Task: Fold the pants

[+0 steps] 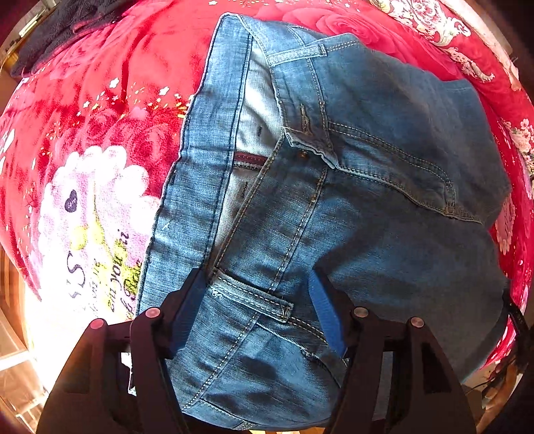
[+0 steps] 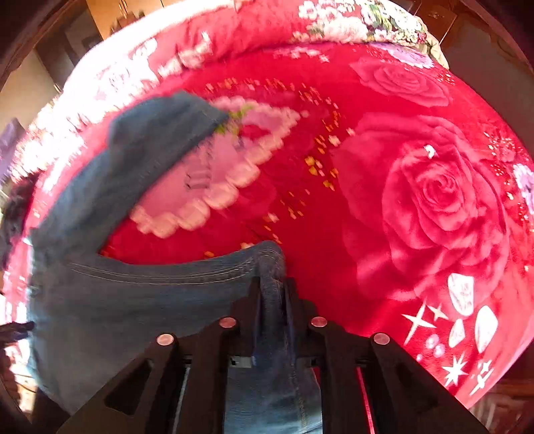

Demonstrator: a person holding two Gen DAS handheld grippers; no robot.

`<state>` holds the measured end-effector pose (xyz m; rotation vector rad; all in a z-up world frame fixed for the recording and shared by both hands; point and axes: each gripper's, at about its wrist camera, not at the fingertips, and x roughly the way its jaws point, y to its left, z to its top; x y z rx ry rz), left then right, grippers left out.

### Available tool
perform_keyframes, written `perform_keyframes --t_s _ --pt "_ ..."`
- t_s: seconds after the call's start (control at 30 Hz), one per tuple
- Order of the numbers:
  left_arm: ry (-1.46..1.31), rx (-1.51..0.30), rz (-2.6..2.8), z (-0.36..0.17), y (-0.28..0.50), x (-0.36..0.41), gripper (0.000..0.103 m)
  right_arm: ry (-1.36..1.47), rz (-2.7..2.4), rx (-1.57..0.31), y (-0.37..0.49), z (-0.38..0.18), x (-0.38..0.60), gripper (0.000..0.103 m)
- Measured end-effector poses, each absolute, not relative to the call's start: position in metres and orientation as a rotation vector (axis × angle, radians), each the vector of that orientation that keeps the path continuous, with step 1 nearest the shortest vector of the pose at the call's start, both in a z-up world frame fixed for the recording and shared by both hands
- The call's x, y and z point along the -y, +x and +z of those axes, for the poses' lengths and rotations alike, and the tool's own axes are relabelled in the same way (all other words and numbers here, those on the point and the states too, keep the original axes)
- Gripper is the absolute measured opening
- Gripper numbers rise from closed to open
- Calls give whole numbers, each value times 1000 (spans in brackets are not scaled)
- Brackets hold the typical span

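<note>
Blue denim pants (image 1: 383, 200) lie waist-end toward me on a red rose-print blanket (image 1: 116, 100). The waistband, a belt loop and a front pocket face up. My left gripper (image 1: 258, 300) points down over the waistband, its blue pads (image 1: 325, 313) wide apart with flat denim and the belt loop between them, open. In the right wrist view, my right gripper (image 2: 272, 287) has its fingers close together on a raised fold of the pants (image 2: 116, 300). The denim runs left from that pinch, and one part stretches up toward the far left. This view is blurred.
The blanket (image 2: 417, 200) covers a bed whose edges curve away on all sides. A dark cloth (image 1: 66, 26) lies at the bed's far left corner. Wooden furniture (image 2: 110, 13) stands beyond the bed, and bright floor (image 1: 13, 350) shows at lower left.
</note>
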<state>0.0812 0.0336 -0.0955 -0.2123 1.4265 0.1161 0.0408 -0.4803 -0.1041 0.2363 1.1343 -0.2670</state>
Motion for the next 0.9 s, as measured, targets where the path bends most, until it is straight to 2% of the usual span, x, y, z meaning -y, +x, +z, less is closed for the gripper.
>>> perform_keyframes --t_s 0.07,0.13,0.27,0.4,0.53,0.83,0.87,0.9 --pt "-238 -1430 98 -91 79 -43 57 333 -281 -1089 35 -101 493 32" --pt "-308 -1429 95 -86 76 -62 57 403 -315 -1054 31 -92 506 35" --pt "-472 -1387 100 -73 87 -103 57 434 -307 -979 32 -64 516 37" --pt "-569 -1357 105 -69 125 -119 57 461 -206 -973 69 -49 503 38" --pt "-606 -1399 53 -80 161 -100 58 604 -114 -977 130 -59 491 40" --pt "-400 -1477 46 -96 187 -43 57 714 -173 -1024 244 -111 491 40" --pt "-372 -1477 56 -97 190 -39 57 693 -160 -1054 254 -115 489 26" --pt "-351 -1484 63 -98 192 -36 57 661 -141 -1060 259 -112 486 7"
